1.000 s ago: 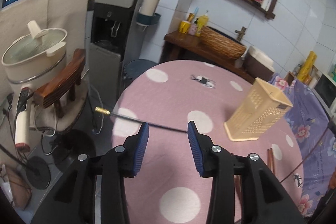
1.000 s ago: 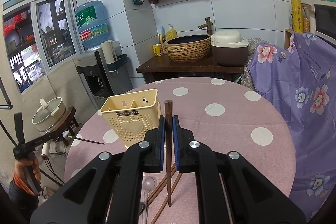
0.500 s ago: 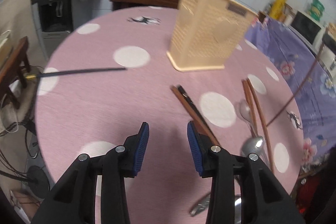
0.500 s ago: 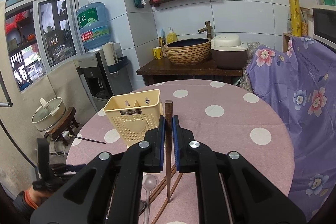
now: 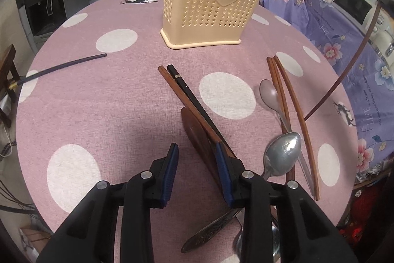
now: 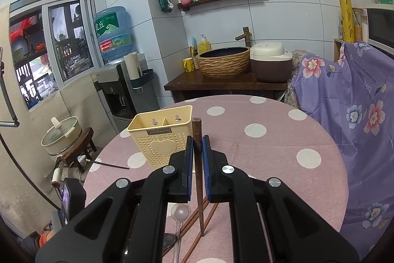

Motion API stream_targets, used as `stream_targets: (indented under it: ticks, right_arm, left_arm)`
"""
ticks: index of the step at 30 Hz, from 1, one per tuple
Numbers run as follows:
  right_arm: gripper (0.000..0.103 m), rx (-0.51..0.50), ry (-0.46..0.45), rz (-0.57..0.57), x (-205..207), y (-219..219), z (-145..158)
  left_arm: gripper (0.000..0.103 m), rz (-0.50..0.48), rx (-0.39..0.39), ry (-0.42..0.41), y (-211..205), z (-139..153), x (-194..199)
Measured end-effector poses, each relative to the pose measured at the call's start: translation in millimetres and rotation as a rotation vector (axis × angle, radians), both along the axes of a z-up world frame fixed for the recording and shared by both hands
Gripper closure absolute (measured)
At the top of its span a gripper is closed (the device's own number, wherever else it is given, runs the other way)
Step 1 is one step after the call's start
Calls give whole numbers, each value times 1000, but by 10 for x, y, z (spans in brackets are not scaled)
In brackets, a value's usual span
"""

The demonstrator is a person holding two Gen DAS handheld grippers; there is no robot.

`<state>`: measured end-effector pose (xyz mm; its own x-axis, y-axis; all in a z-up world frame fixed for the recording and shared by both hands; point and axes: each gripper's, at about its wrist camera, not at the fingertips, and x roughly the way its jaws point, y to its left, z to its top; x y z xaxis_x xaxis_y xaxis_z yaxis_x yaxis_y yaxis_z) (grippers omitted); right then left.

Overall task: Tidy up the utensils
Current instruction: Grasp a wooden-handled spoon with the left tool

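Scanning left to right, honestly almost nothing is sorted yet; over at the far left a lone dark chopstick (image 5: 61, 65) lies half off the counter (image 5: 103, 115) edge, well apart from everything else; the cream utensil holder (image 5: 209, 4) stands upright toward the back, and from the right wrist view both its compartments look empty as far as I can see. In the middle, the left claw (image 5: 197, 164) is closing, pads not yet pressing on anything, with a dark wooden spoon (image 5: 197, 132) lying between them and a brown-and-black chopstick pair (image 5: 189, 95) running under its right finger. Further right there's a loose pile: a pinkish spoon (image 5: 269, 93), a steel spoon (image 5: 283, 149), more brown chopsticks (image 5: 293, 102), all still flat on the counter. The right claw (image 6: 197, 152) is clamped tight on one brown chopstick (image 6: 198, 164), held upright just beside the holder, so my guess is that one goes in first; basically everything is left to do.
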<state>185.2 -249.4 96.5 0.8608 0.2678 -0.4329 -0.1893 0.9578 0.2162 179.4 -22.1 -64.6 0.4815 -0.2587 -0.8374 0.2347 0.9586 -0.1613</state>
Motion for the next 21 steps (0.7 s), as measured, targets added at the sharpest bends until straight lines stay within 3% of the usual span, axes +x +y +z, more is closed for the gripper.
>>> stream_targets:
  ticks: [4, 15, 21]
  right_arm:
    - [95, 8, 2, -1, -13, 12, 3]
    - [95, -17, -14, -17, -55, 81, -6]
    - [95, -14, -13, -22, -49, 66, -9]
  left_arm:
    - [79, -1, 58, -14, -93, -13, 81]
    - [87, 41, 17, 6, -46, -10, 289]
    - [87, 63, -25, -75, 61, 237, 253]
